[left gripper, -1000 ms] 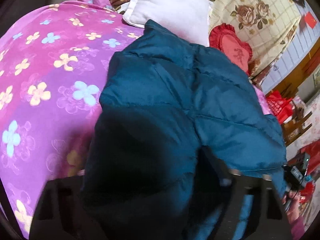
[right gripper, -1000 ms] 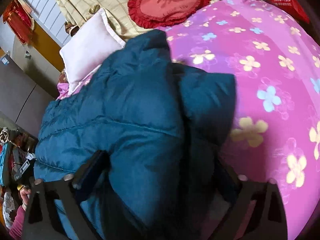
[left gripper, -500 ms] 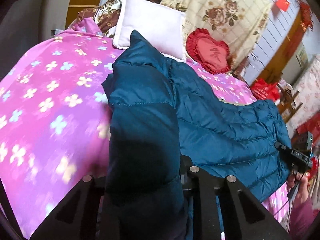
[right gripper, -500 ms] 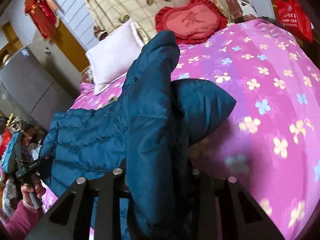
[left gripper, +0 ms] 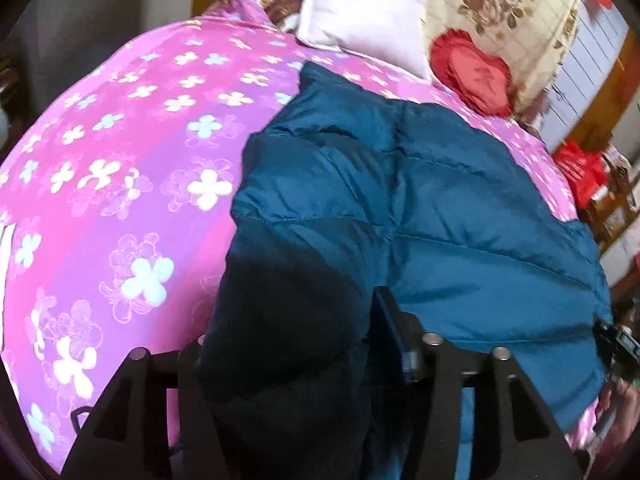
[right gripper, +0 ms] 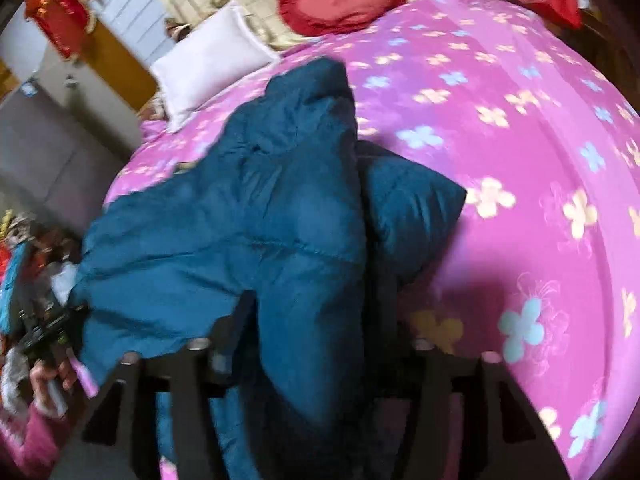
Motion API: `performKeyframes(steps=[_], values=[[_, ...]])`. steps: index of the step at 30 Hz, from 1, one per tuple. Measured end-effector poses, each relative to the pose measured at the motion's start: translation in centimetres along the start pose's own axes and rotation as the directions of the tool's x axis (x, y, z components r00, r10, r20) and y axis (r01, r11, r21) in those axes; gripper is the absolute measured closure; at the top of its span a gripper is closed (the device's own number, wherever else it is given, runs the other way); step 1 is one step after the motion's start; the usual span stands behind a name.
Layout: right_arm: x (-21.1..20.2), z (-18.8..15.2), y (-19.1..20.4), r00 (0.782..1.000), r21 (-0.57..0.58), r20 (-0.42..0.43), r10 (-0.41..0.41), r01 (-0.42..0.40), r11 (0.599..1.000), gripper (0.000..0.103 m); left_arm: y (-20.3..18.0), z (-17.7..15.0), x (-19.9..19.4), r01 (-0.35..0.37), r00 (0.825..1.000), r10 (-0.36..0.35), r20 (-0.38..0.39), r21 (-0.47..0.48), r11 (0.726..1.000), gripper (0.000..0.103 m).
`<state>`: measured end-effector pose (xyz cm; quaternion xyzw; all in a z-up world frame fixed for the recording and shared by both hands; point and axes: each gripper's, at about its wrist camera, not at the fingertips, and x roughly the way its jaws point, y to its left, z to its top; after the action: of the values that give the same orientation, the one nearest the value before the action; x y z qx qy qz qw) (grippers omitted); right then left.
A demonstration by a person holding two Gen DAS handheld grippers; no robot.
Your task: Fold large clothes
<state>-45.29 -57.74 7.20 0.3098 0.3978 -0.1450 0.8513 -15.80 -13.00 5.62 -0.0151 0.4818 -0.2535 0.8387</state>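
Nearest, the left tool [left gripper: 288, 360]: jaws opening, a thick dark fold of the teal padded jacket [left gripper: 400, 184] between them, the fabric bulging through the gap; whether the pads press on it cannot be told. Right tool [right gripper: 312, 356]: likewise opening, with a bunched ridge of the same jacket standing between its jaws. Judged purpose: each tool carries one end of a folded edge, so that the doubled layer can be set down even and let go. Jacket: lies on the bed across the pink flowered bedspread [left gripper: 120, 168], its quilted body spread toward the far side, one corner rising as a peak in the right view. Beyond it, near the head of the bed: a white pillow [left gripper: 360, 32] and a red heart-shaped cushion [left gripper: 476, 76], both apart from the jacket and clear of the fold. Farther: a cream floral cloth [left gripper: 500, 12] behind the cushions. Obstruction: none on the bedspread; the jacket's own bulk hides the fingertips.
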Motion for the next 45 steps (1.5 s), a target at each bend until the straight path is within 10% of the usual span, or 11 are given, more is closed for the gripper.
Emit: performKeyframes(steps=[8, 15, 34, 45], values=[[-2.4, -0.9, 2.3, 0.984, -0.045, 0.077, -0.163, 0.167, 0.985, 0.028, -0.9, -1.5, -4.6, -0.130, 0.987, 0.129, 0.097, 0.003, 0.992, 0.064], [-7.6, -3.5, 6.4, 0.962, -0.139, 0.208, -0.176, 0.207, 0.968, 0.017, -1.8, -3.7, -9.1, -0.276, 0.934, 0.261, 0.245, 0.029, 0.961, 0.064], [-7.6, -10.7, 18.3, 0.952, -0.310, 0.300, -0.052, 0.149, 0.939, 0.013, -8.3, -8.8, -12.4, -0.313, 0.900, 0.270, 0.342, 0.079, 0.946, 0.064], [-6.6, -12.6, 19.6, 0.945, -0.329, 0.318, -0.071, 0.180, 0.927, 0.007, -10.9, -10.7, -11.7, -0.292, 0.909, 0.239, 0.343, 0.113, 0.950, 0.064]])
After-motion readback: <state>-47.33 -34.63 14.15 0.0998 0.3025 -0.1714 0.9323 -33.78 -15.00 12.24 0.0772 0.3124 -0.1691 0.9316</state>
